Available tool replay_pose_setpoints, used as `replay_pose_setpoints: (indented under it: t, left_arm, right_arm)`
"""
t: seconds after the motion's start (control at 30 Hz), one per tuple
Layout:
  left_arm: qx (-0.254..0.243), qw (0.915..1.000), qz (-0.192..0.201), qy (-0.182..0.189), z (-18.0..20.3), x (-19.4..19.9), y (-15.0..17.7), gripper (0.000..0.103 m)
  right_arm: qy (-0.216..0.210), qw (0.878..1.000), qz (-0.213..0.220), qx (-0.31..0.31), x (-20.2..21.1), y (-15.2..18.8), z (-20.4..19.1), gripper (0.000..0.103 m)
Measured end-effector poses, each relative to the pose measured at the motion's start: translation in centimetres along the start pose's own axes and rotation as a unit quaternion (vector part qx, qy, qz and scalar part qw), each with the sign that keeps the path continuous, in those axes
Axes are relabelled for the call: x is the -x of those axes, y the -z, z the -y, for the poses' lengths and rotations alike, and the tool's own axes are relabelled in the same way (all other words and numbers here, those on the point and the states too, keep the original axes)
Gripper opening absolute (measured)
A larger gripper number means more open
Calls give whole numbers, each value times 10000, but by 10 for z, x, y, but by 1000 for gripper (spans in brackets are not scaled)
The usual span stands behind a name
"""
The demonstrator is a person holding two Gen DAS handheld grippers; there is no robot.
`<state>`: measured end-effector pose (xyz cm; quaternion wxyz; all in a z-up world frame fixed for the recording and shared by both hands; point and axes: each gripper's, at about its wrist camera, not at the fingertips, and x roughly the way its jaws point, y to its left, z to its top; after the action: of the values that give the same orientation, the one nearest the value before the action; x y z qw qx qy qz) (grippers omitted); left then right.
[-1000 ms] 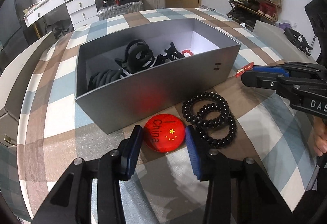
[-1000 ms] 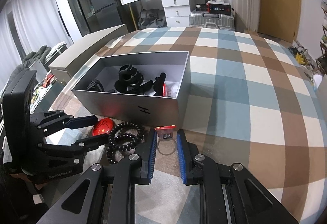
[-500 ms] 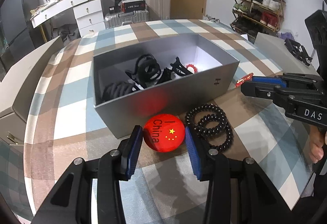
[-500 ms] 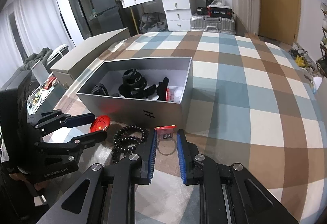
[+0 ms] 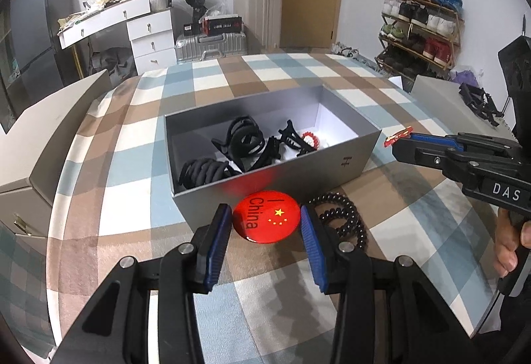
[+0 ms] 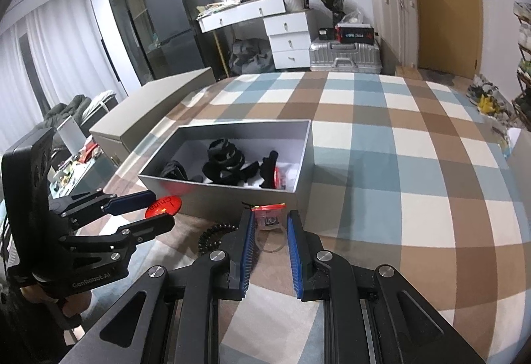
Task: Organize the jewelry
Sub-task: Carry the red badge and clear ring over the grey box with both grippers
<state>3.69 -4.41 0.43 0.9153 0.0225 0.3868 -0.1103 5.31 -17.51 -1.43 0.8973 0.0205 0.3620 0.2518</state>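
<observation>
The grey box sits mid-table, hair claws already inside. Both tongs carry pieces, so the step in hand looks like delivery. The left gripper is clamped on the red badge at the box's 6 o'clock. The right gripper, nearly closed, holds a small red-topped ring at the box's 4 o'clock corner. Next, each must clear the near wall before letting go. The black bead bracelet lies at 5 o'clock, awaiting pickup.

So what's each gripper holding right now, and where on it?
The left gripper clamps the red round badge by its side edges. The right gripper pinches a small clear ring with a red top by its sides.
</observation>
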Motion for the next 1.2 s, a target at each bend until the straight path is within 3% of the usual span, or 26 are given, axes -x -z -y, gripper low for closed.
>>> replay_pose_setpoints:
  t: [0.83,1.2]
  left_arm:
    - [432,9962,758,17,-20,32,-19,37]
    - [503,9946,903,29,-27,33,-30,37]
  right_arm:
    - [-63,9986,493,168,16,-17,-21,19]
    - [36,9979,599,264,19,-30,-31,19]
